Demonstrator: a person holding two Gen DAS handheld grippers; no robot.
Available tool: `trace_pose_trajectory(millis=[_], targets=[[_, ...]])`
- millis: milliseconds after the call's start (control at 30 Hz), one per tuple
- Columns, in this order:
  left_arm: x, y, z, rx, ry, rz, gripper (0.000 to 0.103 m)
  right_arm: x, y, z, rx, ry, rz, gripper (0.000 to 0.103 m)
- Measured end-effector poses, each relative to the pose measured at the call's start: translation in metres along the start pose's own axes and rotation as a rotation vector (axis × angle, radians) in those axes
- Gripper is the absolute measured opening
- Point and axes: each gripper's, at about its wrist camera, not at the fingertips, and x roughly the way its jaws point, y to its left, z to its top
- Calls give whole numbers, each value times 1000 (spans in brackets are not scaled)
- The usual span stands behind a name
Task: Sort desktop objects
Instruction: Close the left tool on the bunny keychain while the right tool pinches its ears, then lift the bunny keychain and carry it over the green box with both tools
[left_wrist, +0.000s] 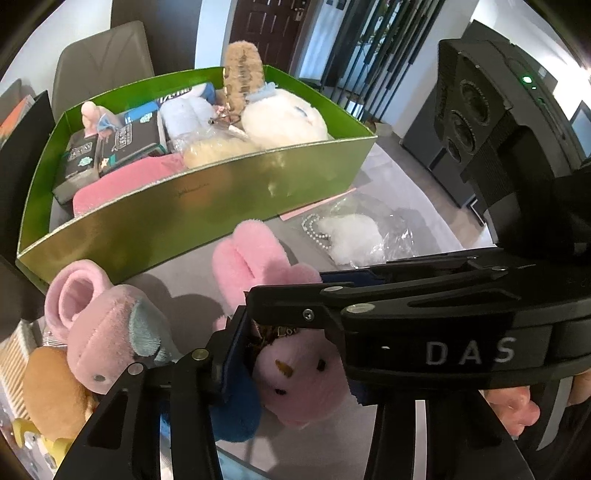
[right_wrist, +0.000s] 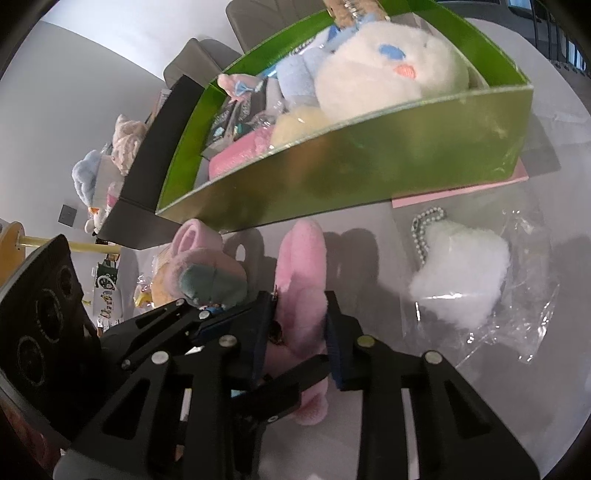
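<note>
A pink bunny plush (left_wrist: 295, 380) lies on the grey table in front of the green box (left_wrist: 221, 210). In the left wrist view my left gripper (left_wrist: 291, 354) is shut on its head; the right finger is hidden behind the other gripper. My right gripper (left_wrist: 291, 286) comes in from the right and crosses over it. In the right wrist view the right gripper (right_wrist: 300, 314) is shut on the bunny's long pink ears (right_wrist: 303, 266), with blue pads (right_wrist: 334, 343) pressing both sides. One of the left gripper's fingers (right_wrist: 275, 397) crosses below.
The green box (right_wrist: 369, 173) holds a white plush (right_wrist: 388, 70), a pink item and card packs. A second pink plush (left_wrist: 107, 328), an orange plush (left_wrist: 51, 391) and a blue plush (left_wrist: 236, 410) lie at the left. A bagged white fluffy charm (right_wrist: 461, 273) lies at the right. A black box (right_wrist: 147, 177) flanks the green one.
</note>
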Motion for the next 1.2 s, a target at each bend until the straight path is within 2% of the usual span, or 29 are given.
trace_pose_trajectory(millis=[500,567,767,1200], targets=[[-17,3,1,5,-37,12,43,-17,17,1,-41,-45,16,27],[-18,13,11,7,-43,13,43,-20,20,1,-50,-56,20,27],[-39,6,1,13,-58,31,42,-25,25,1,-65,-74,18,26],[-49,0,14,25,-114,55,41,-40,47,3,-114,-132,5,27]])
